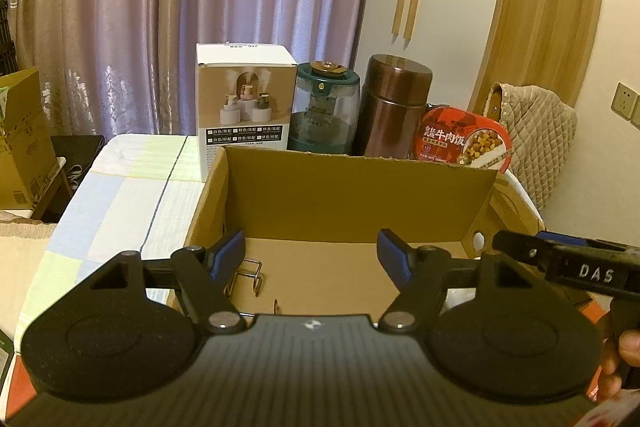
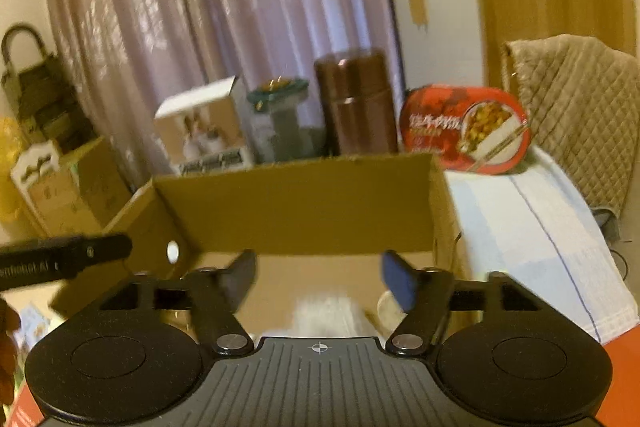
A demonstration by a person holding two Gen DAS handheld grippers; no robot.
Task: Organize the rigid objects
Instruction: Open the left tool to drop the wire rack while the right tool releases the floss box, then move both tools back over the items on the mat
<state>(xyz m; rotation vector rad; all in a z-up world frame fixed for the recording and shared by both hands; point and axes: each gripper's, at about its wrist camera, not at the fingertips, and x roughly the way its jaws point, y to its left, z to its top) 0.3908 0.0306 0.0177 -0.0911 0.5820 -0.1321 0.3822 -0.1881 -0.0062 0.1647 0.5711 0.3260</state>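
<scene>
Over the cardboard box [image 1: 360,195], both grippers' jaws tilt down, parted.

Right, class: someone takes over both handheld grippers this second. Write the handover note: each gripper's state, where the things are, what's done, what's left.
Left gripper: open, nothing between its fingers, held over the near edge of the cardboard box.
Right gripper: open, nothing gripped, also over the box; something pale and blurred lies below it inside.
In the box: a metal clip on the floor near the left side.
Behind the box, left to right: white carton, green-lidded jar, brown flask, red meal tub, leaning.
Done: little, as far as visible.
Left: probably those four to go in.
</scene>
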